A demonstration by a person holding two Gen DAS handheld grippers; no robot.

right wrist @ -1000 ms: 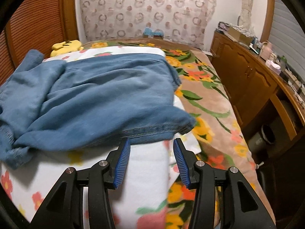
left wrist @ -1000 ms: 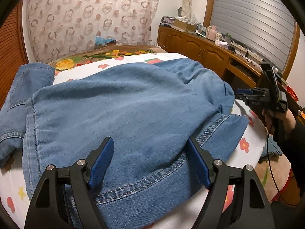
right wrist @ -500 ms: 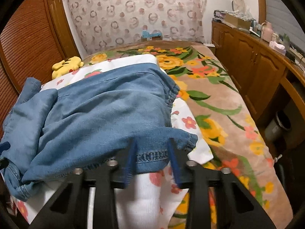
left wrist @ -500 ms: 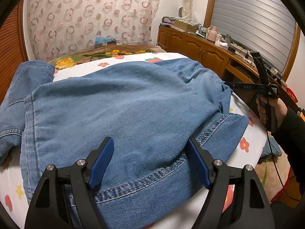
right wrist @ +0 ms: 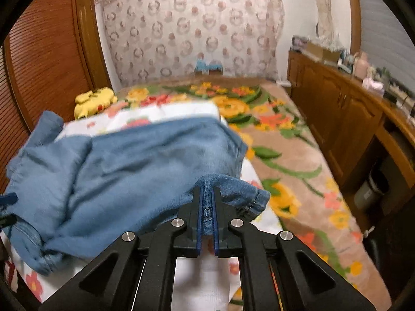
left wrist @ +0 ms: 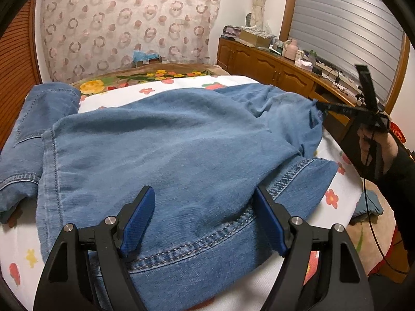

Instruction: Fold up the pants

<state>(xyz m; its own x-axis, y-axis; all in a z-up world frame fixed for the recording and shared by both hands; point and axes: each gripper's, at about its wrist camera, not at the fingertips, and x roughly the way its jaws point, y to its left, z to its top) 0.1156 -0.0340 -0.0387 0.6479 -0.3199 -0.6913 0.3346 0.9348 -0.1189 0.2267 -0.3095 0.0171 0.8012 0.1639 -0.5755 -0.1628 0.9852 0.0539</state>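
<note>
A bed [right wrist: 293,155] fills the room. It has a brown flower blanket and a white sheet [left wrist: 181,84] with flowers on top. A patterned curtain [left wrist: 124,26] hangs behind it, and a long wooden cabinet [left wrist: 275,70] runs along one side. The right view is blurry. One pair of blue jeans [left wrist: 168,150] lies spread on the sheet. One yellow soft toy [right wrist: 94,99] sits near the wall. The left hand-held gripper [left wrist: 202,220] is spread wide over the jeans' stitched edge. The right hand-held gripper [right wrist: 206,217] is pinching the jeans' corner.
</note>
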